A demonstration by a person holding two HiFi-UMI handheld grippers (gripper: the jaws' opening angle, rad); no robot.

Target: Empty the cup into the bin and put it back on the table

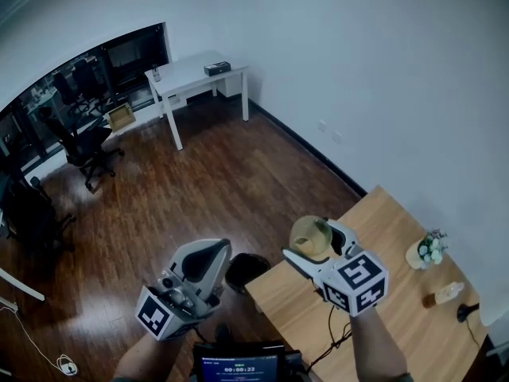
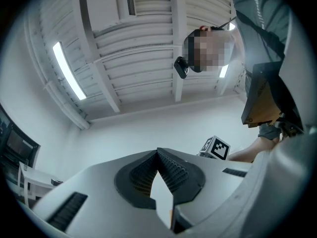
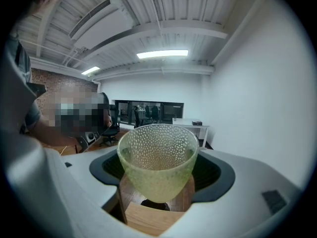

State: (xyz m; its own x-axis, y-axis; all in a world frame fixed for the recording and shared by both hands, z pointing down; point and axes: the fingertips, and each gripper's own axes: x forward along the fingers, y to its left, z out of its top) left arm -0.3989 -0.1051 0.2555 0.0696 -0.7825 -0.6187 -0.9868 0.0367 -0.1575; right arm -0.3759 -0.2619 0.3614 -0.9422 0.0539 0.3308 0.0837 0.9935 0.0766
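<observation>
My right gripper point(image 1: 320, 243) is shut on a pale green dimpled cup point(image 1: 309, 235), held upright above the corner of the wooden table point(image 1: 382, 221). In the right gripper view the cup point(image 3: 157, 157) sits between the two jaws of the right gripper point(image 3: 158, 175), mouth up; I cannot see its contents. A black bin point(image 1: 245, 270) stands on the floor just left of the table's corner, and this bin point(image 3: 154, 205) shows dark under the cup. My left gripper point(image 1: 208, 255) hovers over the floor left of the bin. The left gripper point(image 2: 159, 155) points at the ceiling, shut and holding nothing.
On the table's right side are a small vase of flowers point(image 1: 425, 251), a lying bottle point(image 1: 442, 294) and a black cable point(image 1: 337, 333). A screen point(image 1: 238, 366) sits at the bottom edge. A white desk point(image 1: 195, 74) and office chairs point(image 1: 87, 146) stand far across the wood floor.
</observation>
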